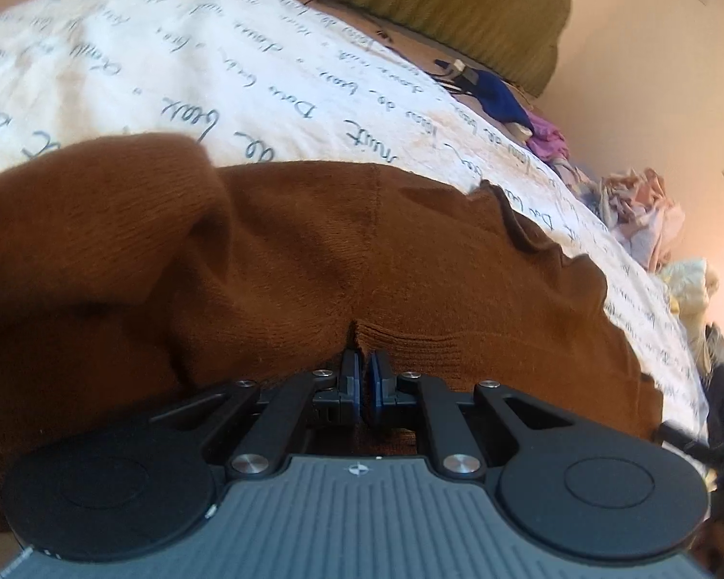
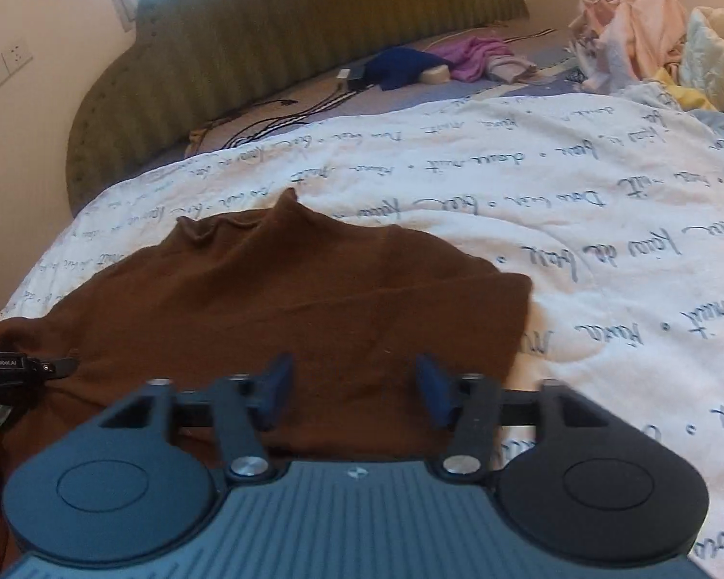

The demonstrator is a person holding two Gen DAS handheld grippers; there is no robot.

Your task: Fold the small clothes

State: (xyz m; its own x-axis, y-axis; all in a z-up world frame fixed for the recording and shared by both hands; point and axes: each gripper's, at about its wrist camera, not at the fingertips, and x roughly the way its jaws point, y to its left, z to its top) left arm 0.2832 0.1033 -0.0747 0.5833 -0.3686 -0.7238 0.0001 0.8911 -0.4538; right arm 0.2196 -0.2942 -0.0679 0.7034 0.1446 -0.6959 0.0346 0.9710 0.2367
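On the quilt [image 2: 579, 222], my left gripper [image 1: 366, 366] pinches a fold of the brown top [image 2: 275, 299] at its left edge, while my right gripper [image 2: 355, 386] hangs wide apart over its right half.

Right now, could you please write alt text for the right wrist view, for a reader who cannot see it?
The right gripper, jaws open and empty, hovers over a brown sweater spread on a white quilt printed with script. The left gripper reaches in at the left edge of the sweater; a green headboard and heaped clothes lie beyond.
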